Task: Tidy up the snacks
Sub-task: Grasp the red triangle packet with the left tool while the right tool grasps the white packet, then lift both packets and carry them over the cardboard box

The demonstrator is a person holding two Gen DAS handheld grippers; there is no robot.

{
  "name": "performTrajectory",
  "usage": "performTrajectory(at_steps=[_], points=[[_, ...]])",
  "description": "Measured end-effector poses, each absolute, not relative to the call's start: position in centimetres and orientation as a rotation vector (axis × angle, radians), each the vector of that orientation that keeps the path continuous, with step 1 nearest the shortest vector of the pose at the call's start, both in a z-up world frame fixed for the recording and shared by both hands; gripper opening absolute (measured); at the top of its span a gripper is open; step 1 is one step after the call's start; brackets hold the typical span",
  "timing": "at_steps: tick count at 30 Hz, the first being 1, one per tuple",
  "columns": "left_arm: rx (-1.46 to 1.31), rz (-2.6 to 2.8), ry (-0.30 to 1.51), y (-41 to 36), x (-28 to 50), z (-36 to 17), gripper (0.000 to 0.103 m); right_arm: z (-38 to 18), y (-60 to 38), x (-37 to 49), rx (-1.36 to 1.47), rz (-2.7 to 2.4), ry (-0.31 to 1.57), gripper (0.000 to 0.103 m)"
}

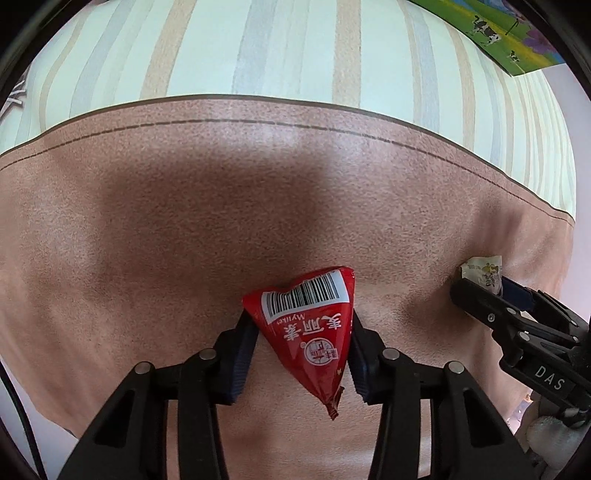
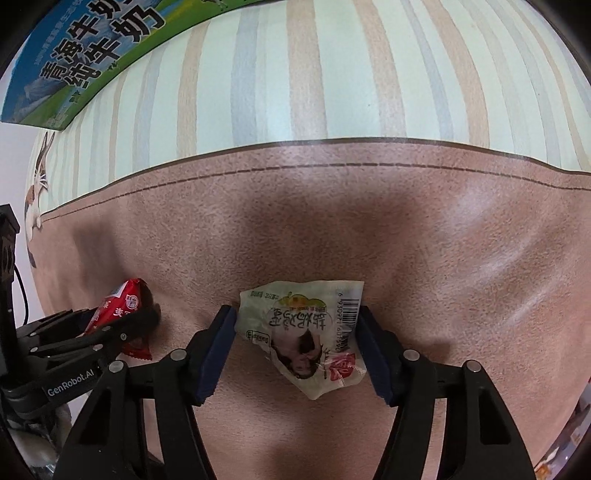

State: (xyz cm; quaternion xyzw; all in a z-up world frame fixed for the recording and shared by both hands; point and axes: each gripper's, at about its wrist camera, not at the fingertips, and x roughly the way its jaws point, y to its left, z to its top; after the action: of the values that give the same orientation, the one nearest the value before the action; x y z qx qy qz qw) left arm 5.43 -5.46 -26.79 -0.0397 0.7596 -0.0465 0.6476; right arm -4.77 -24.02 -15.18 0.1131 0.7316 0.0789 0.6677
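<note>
My left gripper (image 1: 301,334) is shut on a red triangular snack packet (image 1: 308,328) with a white barcode, held above the brown tablecloth (image 1: 184,221). My right gripper (image 2: 297,341) is shut on a cream snack packet (image 2: 306,332) with a printed face and barcode, also above the cloth. In the left wrist view the right gripper (image 1: 484,291) shows at the right edge with the cream packet (image 1: 484,271) in it. In the right wrist view the left gripper (image 2: 122,325) shows at the left with the red packet (image 2: 118,308).
The brown cloth meets a pale striped cloth (image 2: 332,92) further back. A green and blue milk carton (image 2: 85,55) lies at the far side; it also shows in the left wrist view (image 1: 495,29). A cable (image 2: 20,288) hangs at the left.
</note>
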Motion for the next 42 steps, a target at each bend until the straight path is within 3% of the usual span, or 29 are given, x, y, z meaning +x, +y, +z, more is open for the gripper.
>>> performTrajectory(at_steps=[12, 20, 33, 42], points=[[-0.124, -0.125, 1.735, -4.7, 6.3, -26.2, 0.039, -14.7, -24.9, -5.0, 0.284, 0.178, 1.644, 0.066], [-0.176, -0.217, 1.666, -4.8, 7.5, -20.5, 0.037, -11.5, -26.9, -4.6, 0.379, 0.206, 1.576, 0.065], [-0.217, -0.356, 1.399, -5.4, 16.1, -5.7, 0.037, 3.2, -28.4, 0.8, 0.403, 0.362, 1.310, 0.065], [-0.201, -0.284, 1.318, -3.8, 25.7, -2.8, 0.038, 10.2, -27.4, 10.3, 0.328, 0.389, 1.145, 0.065]])
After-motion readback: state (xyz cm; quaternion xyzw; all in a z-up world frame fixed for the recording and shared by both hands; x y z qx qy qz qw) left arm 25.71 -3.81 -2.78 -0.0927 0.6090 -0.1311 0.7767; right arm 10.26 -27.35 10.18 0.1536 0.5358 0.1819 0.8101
